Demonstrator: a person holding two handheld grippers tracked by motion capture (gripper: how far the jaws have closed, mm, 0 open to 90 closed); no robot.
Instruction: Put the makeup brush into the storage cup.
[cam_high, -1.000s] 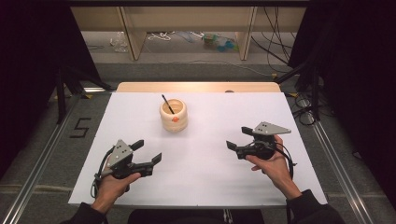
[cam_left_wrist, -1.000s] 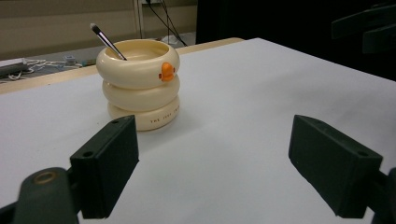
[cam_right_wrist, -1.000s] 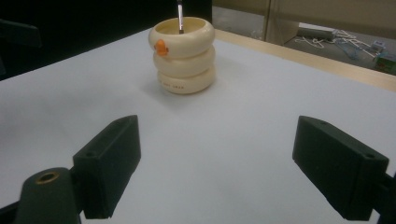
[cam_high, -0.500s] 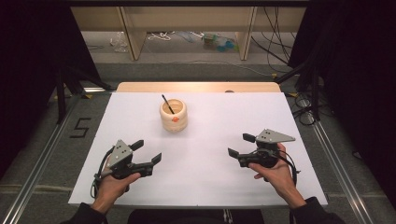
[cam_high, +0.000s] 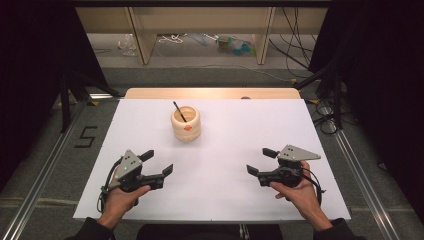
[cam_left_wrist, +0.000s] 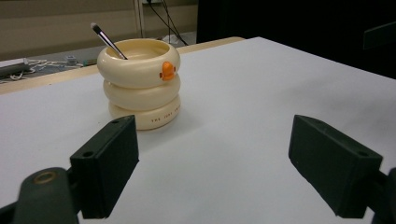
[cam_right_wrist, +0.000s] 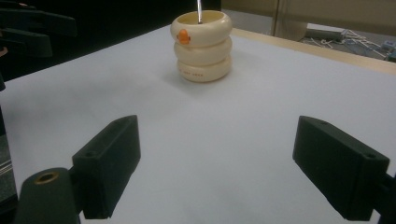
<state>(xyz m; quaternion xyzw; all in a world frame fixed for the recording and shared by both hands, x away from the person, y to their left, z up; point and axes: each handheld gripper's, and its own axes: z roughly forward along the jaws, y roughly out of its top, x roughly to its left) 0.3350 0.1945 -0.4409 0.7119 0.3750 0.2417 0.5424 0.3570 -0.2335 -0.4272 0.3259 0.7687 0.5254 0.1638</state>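
A person stands at the near edge of a white table (cam_high: 300, 125), a two-jaw tool in each hand and neither gripping anything. The left tool (cam_high: 156, 163) hovers over the near-left part of the table with its jaws spread wide apart; the right tool (cam_high: 263, 161), over the near-right part, is just as open. Both point toward the one thing on the table, a cream holder (cam_high: 185, 123) shaped like three stacked rings with a small orange beak on its front, standing upright toward the far edge and a little left of centre. A thin dark brush (cam_high: 179, 111) leans inside it, its tip resting against the rim.

Over the last second the right tool has drawn back toward the near edge and slightly outward, while the left tool sits where it was. The holder and brush have not moved, and the brush leans at the same angle as before.

That retreat reads as a settling into a ready pose, not a reach: both tools are well apart from the holder, with bare table between. The work with the brush or its holder looks not yet begun. From the left gripper view the holder (cam_left_wrist: 139, 83) sits above the left jaw; from the right gripper view it (cam_right_wrist: 201, 45) stands ahead, between the jaws.
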